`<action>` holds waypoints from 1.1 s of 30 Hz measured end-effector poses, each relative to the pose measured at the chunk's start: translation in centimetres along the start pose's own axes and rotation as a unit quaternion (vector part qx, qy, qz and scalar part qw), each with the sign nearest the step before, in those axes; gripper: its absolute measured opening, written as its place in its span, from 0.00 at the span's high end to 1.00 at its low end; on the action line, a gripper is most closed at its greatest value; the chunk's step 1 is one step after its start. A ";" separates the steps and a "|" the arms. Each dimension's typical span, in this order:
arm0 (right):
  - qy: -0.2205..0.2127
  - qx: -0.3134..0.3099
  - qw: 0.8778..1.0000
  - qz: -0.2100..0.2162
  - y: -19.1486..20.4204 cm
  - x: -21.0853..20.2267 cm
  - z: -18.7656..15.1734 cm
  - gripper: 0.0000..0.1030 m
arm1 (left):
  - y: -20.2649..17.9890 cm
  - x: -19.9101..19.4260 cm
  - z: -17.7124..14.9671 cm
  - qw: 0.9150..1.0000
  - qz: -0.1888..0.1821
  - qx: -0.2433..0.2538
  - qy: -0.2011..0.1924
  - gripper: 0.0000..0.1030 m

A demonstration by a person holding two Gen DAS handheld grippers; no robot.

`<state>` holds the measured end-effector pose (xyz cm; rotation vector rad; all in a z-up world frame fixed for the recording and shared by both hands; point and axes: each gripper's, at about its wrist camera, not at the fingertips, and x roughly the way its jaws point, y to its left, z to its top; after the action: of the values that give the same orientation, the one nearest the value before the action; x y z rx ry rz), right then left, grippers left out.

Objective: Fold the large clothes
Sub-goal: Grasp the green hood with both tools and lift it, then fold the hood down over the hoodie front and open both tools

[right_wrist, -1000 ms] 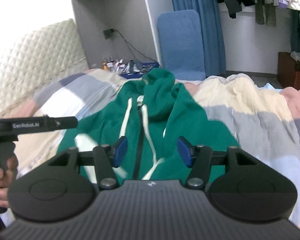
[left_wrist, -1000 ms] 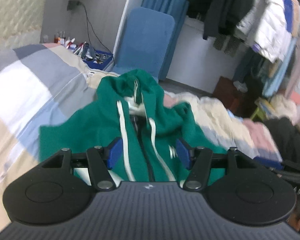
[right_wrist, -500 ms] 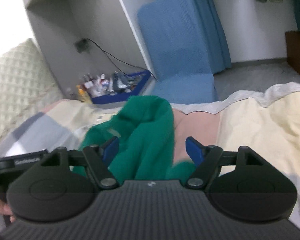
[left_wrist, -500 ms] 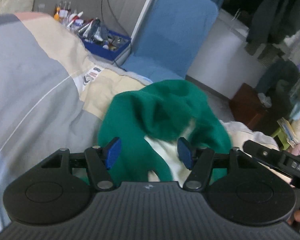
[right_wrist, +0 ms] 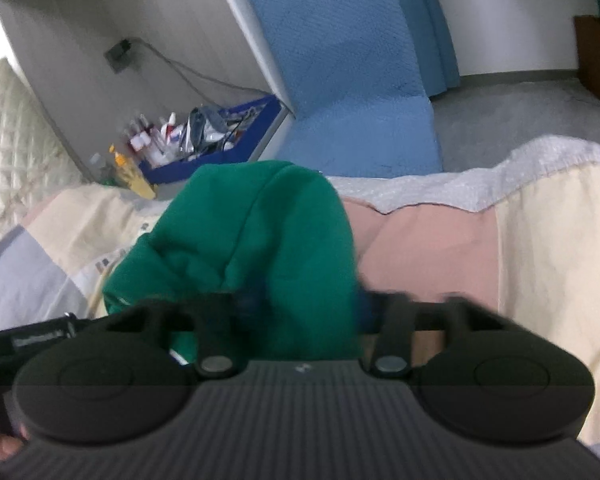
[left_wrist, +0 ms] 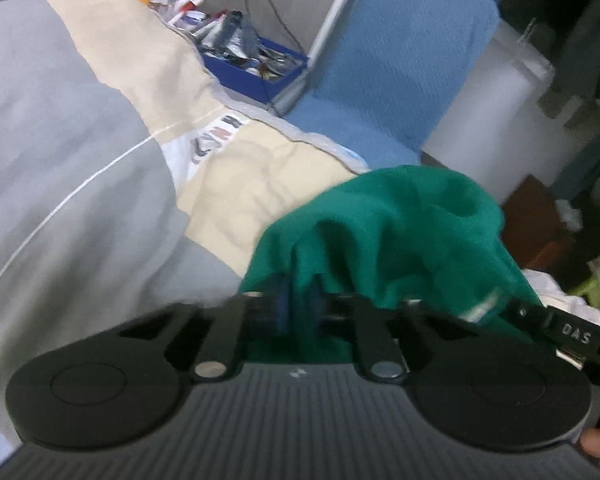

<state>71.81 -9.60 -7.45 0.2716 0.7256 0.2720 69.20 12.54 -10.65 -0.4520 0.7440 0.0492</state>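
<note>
A green zip hoodie (left_wrist: 400,232) lies on the patchwork quilt (left_wrist: 80,152), its hood end bunched up near the far edge of the bed. My left gripper (left_wrist: 298,306) is shut on a fold of the hoodie's left side. In the right wrist view the hoodie (right_wrist: 260,240) fills the space between my right gripper's (right_wrist: 300,312) blue fingers, which stand well apart around the cloth; the left finger is mostly hidden by fabric. The right gripper's body (left_wrist: 572,336) shows at the right edge of the left wrist view.
A blue padded chair (right_wrist: 352,72) stands on the floor just beyond the bed edge. A blue tray of bottles and clutter (right_wrist: 204,136) sits at the far left by the wall. A brown cabinet (left_wrist: 540,224) and hanging clothes are at the right.
Both grippers have moved forward onto the hood end of the hoodie. My left gripper has closed on the green fabric. The right fingers have stayed apart and sunk into the cloth.
</note>
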 end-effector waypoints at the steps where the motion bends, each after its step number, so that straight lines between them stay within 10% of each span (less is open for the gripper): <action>1: -0.011 -0.013 1.000 -0.001 0.5 -0.7 0.2 0.88 | -0.2 -0.8 0.0 1.000 0.002 0.004 -0.006 0.93; 13: -0.123 -0.152 0.980 0.023 5.6 -17.7 -0.8 0.91 | -4.0 -16.8 -3.6 0.994 -0.028 0.076 -0.069 0.95; 22: -0.185 -0.183 0.966 0.016 6.7 -32.0 -9.7 0.91 | -4.4 -30.8 -14.2 0.990 -0.050 0.093 -0.089 0.95; 33: -0.092 -0.155 0.984 -0.006 4.6 -37.0 -24.8 0.92 | -0.9 -34.0 -29.5 0.997 -0.022 0.074 -0.029 0.95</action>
<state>27.72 -14.06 -1.03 -0.0052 0.4937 0.3399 25.31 3.44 -6.79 -0.3235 0.6759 -0.0350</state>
